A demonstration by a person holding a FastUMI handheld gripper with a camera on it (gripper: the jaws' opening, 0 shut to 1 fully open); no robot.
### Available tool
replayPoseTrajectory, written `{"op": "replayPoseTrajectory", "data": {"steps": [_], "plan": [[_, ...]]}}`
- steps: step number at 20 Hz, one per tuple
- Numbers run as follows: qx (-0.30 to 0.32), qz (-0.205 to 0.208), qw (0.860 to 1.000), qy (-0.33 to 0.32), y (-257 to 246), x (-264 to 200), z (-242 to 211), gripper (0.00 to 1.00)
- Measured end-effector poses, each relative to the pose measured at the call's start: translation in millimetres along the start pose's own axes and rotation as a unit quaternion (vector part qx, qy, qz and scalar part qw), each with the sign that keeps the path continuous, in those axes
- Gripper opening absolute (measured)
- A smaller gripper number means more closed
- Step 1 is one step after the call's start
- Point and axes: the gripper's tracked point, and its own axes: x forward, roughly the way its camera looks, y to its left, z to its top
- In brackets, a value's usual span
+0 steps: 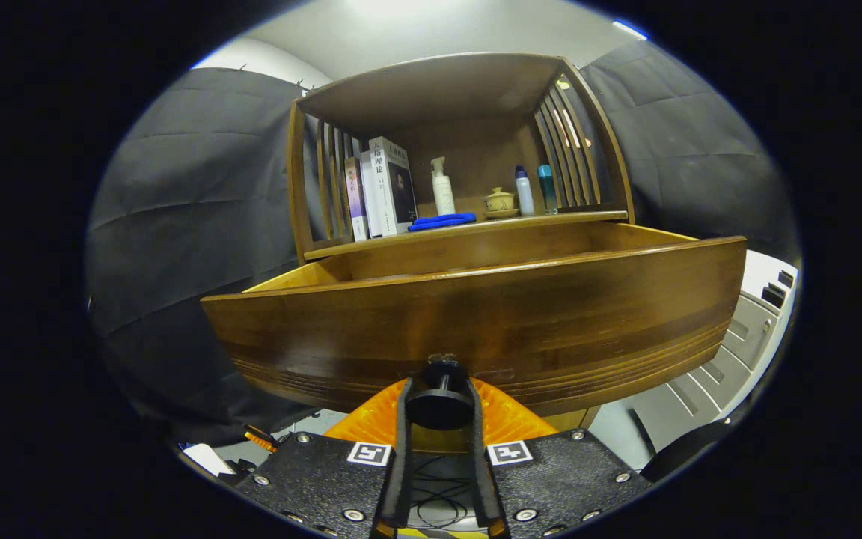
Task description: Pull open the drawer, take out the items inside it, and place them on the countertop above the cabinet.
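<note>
Between my tongs, clamped on it, sits the round black knob of the brown wooden drawer, dead ahead.

The drawer is glossy dark brown wood with yellow sides, its knob black, a folded cloth bright blue.

A staged home corner inside a booth: a wooden cabinet with slatted sides stands against dark cloth walls. On its countertop sit household things: books at the cabinet's left side, a folded blue cloth, a spray bottle, a small lidded pot and two bottles toward its right. A grey metal unit stands right of the cabinet.
</note>
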Motion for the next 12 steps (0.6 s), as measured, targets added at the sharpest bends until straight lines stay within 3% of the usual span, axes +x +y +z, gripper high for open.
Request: {"op": "replayPoseTrajectory", "data": {"steps": [6, 12], "plan": [[-0.026, 0.001, 1.0, -0.006, 4, -6, -2, 0.33], [-0.037, -0.002, 0.999, -0.036, -10, -17, 23, 0.66]]}}
